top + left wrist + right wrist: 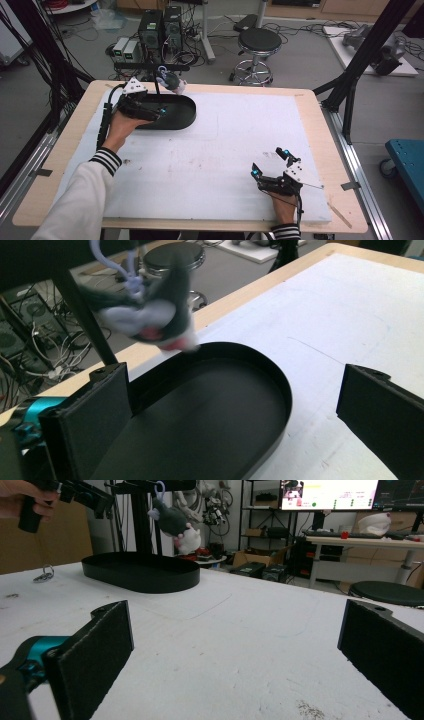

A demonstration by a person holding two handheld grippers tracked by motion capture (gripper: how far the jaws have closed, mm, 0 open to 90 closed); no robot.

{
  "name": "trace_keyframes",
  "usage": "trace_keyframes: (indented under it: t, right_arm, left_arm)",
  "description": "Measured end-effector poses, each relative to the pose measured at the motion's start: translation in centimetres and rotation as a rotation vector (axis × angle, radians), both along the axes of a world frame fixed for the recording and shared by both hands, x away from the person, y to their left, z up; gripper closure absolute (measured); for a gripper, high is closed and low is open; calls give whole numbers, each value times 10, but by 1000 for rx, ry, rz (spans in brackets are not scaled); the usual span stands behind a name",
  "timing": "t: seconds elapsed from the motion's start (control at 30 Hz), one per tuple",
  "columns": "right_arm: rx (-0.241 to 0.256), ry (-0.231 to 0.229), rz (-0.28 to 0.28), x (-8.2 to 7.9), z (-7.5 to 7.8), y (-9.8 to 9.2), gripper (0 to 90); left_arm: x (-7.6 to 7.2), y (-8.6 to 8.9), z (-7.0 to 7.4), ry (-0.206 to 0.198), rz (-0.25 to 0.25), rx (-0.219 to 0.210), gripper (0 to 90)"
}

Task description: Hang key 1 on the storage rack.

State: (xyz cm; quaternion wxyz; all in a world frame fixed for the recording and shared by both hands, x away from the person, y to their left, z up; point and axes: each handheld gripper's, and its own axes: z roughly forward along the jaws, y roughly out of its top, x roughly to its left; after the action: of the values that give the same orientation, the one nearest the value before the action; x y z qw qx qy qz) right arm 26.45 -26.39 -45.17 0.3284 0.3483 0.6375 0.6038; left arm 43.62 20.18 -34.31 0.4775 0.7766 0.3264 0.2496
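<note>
Jaws apart on both grippers — left gripper [161,111] over black tray [185,119], right gripper [270,162] above white mat [220,150].

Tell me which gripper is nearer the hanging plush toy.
Left. The left gripper is open over the black tray, just below the plush toy. The right gripper rests open at the table's near right, far away.
</note>
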Motion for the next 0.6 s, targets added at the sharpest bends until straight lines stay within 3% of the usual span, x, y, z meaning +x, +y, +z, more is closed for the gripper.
trace_keyframes:
  t: [0.1,0.37,0.6]
  right_arm:
    - [-6,-5,0,0,0,0,6]
    - [-7,-5,6,0,0,0,5]
    - [2,-9,1,0,0,-1,5]
  left_arm:
    - [-9,6,4,-40,-16,-21,17]
    - [-45,27,5,-88,-54,-35,30]
    - [-82,56,4,-153,-80,-99,30]
